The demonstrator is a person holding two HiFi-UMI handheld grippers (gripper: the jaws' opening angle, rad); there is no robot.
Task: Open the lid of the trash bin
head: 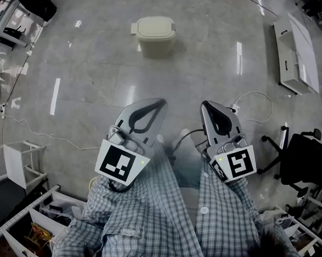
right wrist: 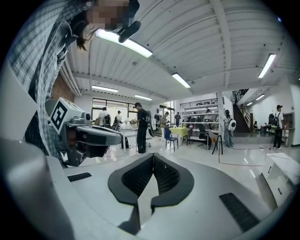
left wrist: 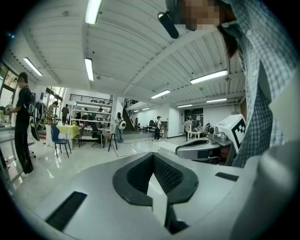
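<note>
A pale beige trash bin (head: 155, 35) stands on the glossy floor ahead of me in the head view, its lid down. Both grippers are held close to my body, well short of the bin. The left gripper (head: 158, 104) and the right gripper (head: 207, 103) are each shut, with the black pads meeting and nothing between them. In the left gripper view the left gripper (left wrist: 153, 155) points out across a large hall, and the right gripper (left wrist: 206, 148) shows beside it. The right gripper view shows the right gripper (right wrist: 153, 155) likewise, with the left gripper (right wrist: 93, 136) alongside. Neither gripper view shows the bin.
A white cabinet (head: 295, 55) lies at the right. A white cable (head: 254, 105) loops on the floor by my right side, near a black office chair (head: 309, 161). A white rack (head: 21, 162) and shelving stand at the left. People (right wrist: 139, 126), tables and chairs fill the hall.
</note>
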